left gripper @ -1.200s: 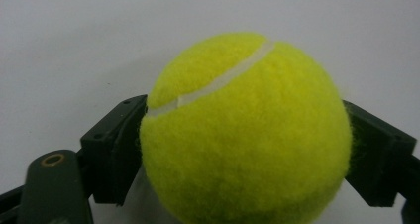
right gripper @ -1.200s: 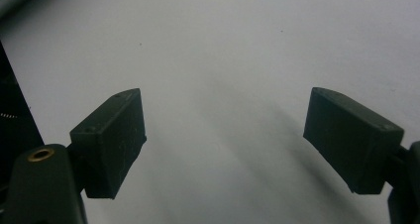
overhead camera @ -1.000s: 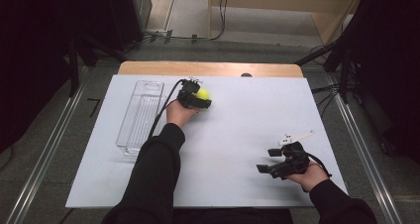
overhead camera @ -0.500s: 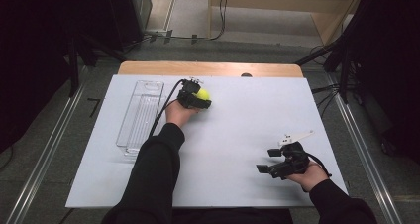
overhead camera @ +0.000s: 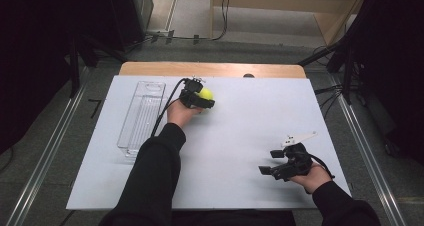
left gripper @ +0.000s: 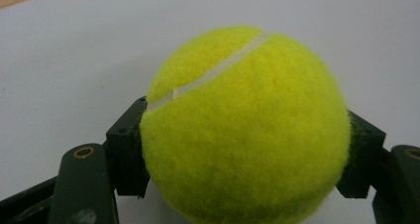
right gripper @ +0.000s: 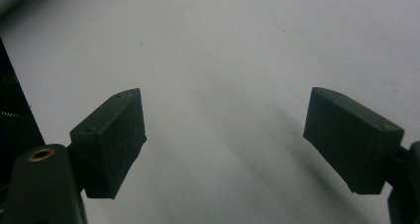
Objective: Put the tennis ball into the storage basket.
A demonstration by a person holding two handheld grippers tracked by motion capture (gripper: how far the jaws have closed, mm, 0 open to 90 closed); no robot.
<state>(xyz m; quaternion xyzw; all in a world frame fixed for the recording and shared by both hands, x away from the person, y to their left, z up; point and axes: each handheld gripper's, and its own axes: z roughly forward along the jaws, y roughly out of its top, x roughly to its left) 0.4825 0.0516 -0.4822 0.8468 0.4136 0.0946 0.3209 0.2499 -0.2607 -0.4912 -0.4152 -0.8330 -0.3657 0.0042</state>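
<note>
A yellow tennis ball (overhead camera: 205, 93) sits between the jaws of my left gripper (overhead camera: 199, 99) at the far middle of the white table (overhead camera: 240, 121). In the left gripper view the ball (left gripper: 245, 127) is pressed on both sides by the black pads (left gripper: 130, 149), with the gripper (left gripper: 245, 154) shut on it. My right gripper (overhead camera: 272, 162) rests near the front right of the table. Its jaws stand wide apart, open, with bare table between the pads (right gripper: 111, 142) in the right gripper view (right gripper: 225, 144).
A clear plastic tray (overhead camera: 142, 117) lies lengthwise on the left part of the table, just left of the left forearm. A wooden edge (overhead camera: 210, 69) runs along the table's far side. Dark stands and cables surround the table.
</note>
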